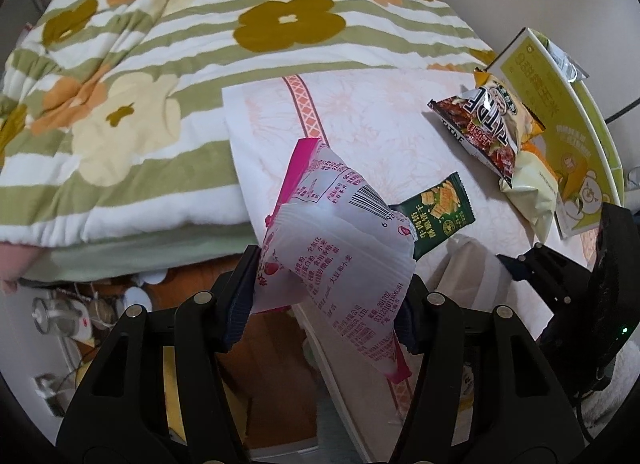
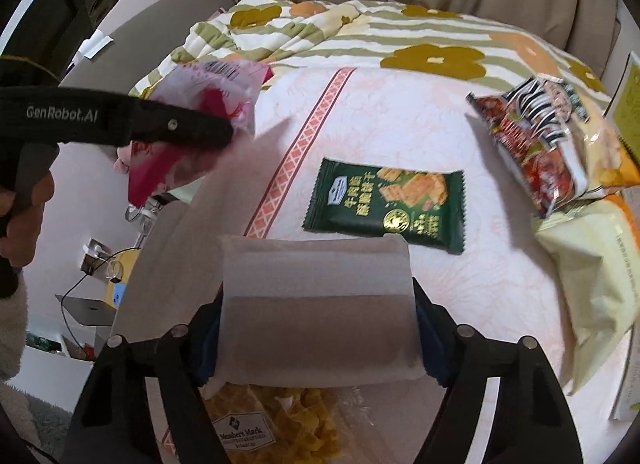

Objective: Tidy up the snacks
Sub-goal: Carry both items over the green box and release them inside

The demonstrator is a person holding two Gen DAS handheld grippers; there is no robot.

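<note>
1. Left gripper (image 1: 326, 296): jaws drawn in on a pink-and-white snack packet (image 1: 340, 240), pads pressed on both its sides; the packet was lifted clear of the surface, barcode side toward the left wrist camera.
2. The same packet (image 2: 208, 103) appeared at upper left in the right wrist view, beyond the edge of the pale patterned sheet (image 2: 400, 135), held in that gripper by a hand (image 2: 20, 207) on its grip.
3. Right gripper (image 2: 316, 328): jaws closed against the two sides of a white folded bag top (image 2: 316, 304), which was gripped between the pads. Below it sat a clear pouch of yellow snack pieces (image 2: 280, 416) (label reads "Member's Mark").
4. Green biscuit packet (image 2: 388, 203): flat on the sheet, just beyond the white bag top, apart from it.
5. Red-and-white crisp bag (image 2: 536, 139): at right, lying over a yellow bag (image 2: 612, 159) and a pale yellow-green bag (image 2: 584, 264).
6. Yellow-green box (image 1: 560, 111): behind the crisp bags, at the sheet's right edge.
7. Floral striped quilt (image 1: 160, 75): bunched beyond and beside the sheet.
</note>
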